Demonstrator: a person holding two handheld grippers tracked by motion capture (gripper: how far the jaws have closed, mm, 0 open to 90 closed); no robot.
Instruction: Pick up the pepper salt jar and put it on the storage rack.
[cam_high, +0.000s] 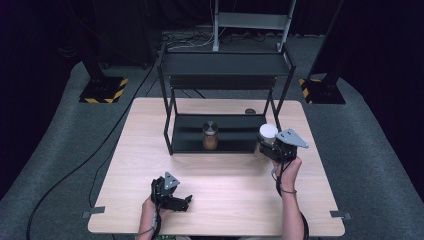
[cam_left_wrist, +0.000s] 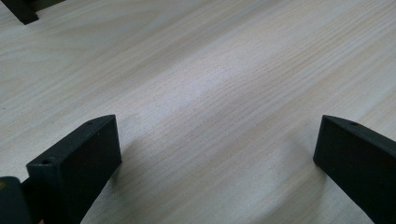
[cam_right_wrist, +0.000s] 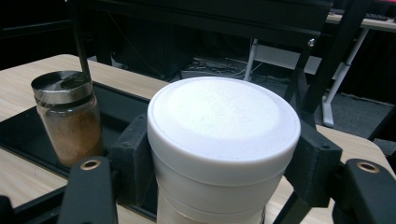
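While the right gripper (cam_high: 270, 148) clamps the white-lidded round jar (cam_right_wrist: 219, 140) at the black metal shelf's (cam_high: 220, 145) three o'clock corner—left gripper (cam_high: 186, 201) wide open, empty—it could strike that post and slip.

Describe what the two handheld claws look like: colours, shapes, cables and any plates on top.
Both claws, left claw and right claw, are black and boxy, each with two thick, blocky black jaws. A grey three-cornered plate tops each. A dark cable trails from each along the person's forearm. No sleeves are visible.
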